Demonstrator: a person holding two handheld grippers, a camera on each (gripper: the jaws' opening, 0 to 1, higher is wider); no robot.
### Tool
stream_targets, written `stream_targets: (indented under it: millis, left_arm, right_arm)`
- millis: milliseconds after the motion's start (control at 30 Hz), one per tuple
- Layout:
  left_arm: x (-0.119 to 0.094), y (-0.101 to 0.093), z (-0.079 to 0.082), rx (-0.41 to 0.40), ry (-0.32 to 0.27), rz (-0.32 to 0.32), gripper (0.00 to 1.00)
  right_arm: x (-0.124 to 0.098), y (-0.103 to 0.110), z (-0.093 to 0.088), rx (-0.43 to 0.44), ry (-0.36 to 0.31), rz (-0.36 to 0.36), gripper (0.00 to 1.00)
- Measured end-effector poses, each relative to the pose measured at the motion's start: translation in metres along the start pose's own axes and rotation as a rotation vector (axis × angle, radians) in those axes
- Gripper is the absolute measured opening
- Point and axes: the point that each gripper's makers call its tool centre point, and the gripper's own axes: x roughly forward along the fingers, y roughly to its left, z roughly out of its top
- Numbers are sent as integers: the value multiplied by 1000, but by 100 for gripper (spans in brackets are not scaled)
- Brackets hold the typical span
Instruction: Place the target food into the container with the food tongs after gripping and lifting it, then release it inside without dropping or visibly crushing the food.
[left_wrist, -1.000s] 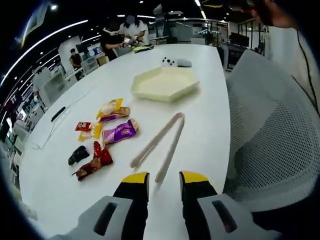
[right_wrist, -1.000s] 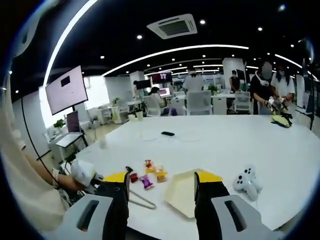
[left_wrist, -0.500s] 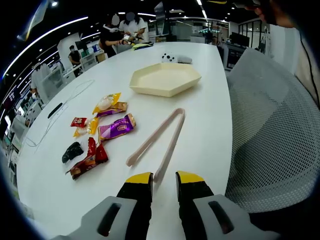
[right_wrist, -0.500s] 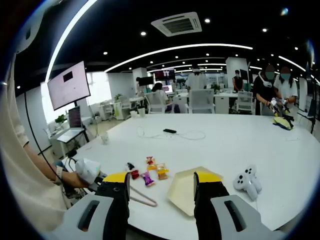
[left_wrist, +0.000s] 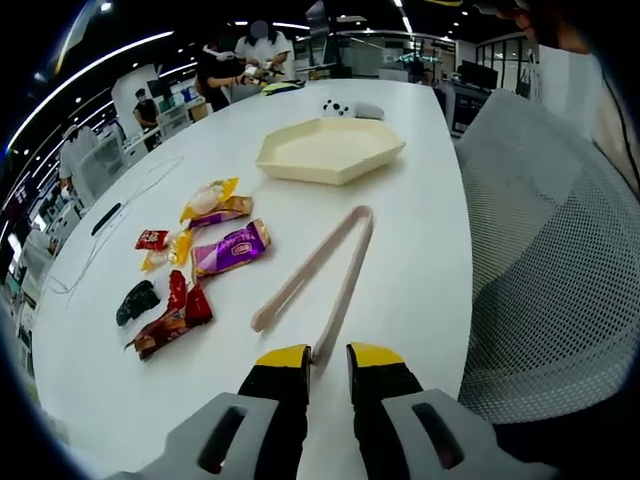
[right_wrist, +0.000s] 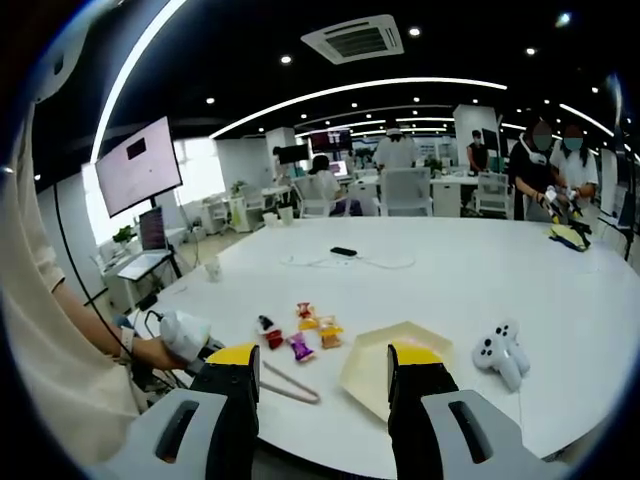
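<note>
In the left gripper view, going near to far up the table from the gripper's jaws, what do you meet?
Left gripper → pink food tongs → cream hexagonal tray → white game controller → people standing at the table's far end.

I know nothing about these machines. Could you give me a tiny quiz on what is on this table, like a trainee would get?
1. True or false: the hexagonal tray already holds food.
2. What lies nearest the left gripper: A) tongs, B) purple packet, C) white game controller?
3. Fill in: the right gripper is ____.

Key: 1 false; 2 A; 3 open.
</note>
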Motion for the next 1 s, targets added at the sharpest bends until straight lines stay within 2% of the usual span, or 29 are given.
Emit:
stream_targets:
  millis: [133,267,467,500,533,567,633,900,1000]
  left_arm:
    - [4,-4,-2,97,35,-19,14]
    - [3,-5,1,155,38,-32,13]
    - [6,-5,3,195,44,-48,11]
    - [6,-4,3,196,45,-49,10]
    - [6,-4,4,196,43,-50,9]
    - [7,-3,4,200,42,-48,8]
    - [8,-3,6,204,39,-53,6]
    - [9,-4,6,205,34,-64,4]
    - [9,-4,5,214,34,-64,4]
  right_arm:
    - [3,3,2,-9,1,18,52]
    - [5,5,0,-46,22,27,51]
    - [7,7,-5,-105,57,36,51]
    - [7,7,-4,-89,47,39,51]
    - [7,8,0,-50,26,44,51]
    - [6,8,9,29,-30,45,51]
    - [4,1,14,88,-61,26,49]
    - [2,-6,7,63,-31,1,49]
    - [2,-6,8,75,-42,4,45]
